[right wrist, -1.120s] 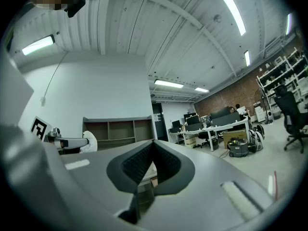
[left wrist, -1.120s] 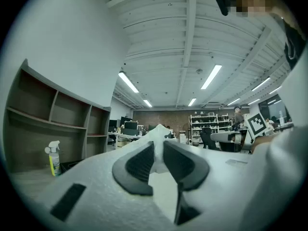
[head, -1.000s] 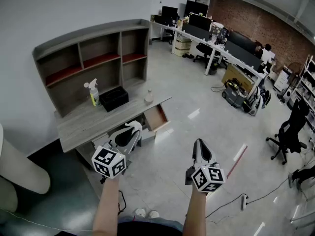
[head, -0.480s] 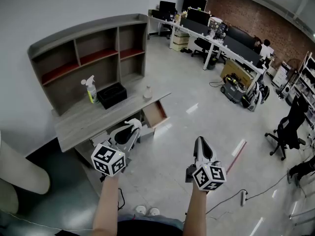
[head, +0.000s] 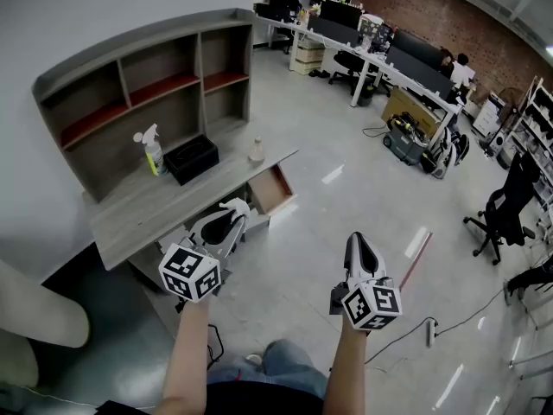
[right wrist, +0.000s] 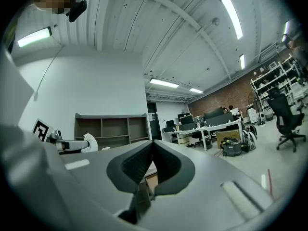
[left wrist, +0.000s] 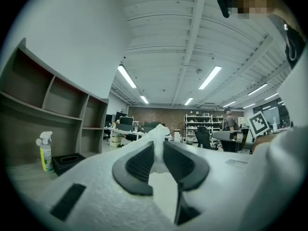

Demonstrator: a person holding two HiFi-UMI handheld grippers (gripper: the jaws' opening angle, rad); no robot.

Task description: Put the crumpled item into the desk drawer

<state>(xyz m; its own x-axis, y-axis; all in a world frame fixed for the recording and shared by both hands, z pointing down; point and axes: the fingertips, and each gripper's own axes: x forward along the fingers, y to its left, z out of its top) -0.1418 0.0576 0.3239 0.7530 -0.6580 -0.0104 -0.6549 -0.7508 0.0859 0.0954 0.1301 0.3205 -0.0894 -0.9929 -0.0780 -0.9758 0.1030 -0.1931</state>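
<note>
A white crumpled item [left wrist: 159,131] is pinched between the pads of my left gripper [left wrist: 159,148], which is shut on it. In the head view the left gripper [head: 232,209] hovers just in front of the grey desk [head: 164,207], with the crumpled item [head: 235,205] sticking out of its tip. The desk drawer [head: 271,188] stands pulled open to the right of that tip, its wooden inside showing. My right gripper [head: 357,239] is held over the floor, away from the desk, shut with nothing in it [right wrist: 152,146]. The right gripper view also catches the crumpled item [right wrist: 90,141].
On the desk stand a spray bottle [head: 152,152], a black box [head: 192,158] and a small bottle [head: 256,150], under a shelf unit [head: 147,89]. Office desks [head: 380,54], chairs [head: 505,210] and a floor cable [head: 432,331] lie to the right.
The desk has slid a little left and up in the head view, and a knee now shows at the bottom. Both grippers keep their grip and spacing.
</note>
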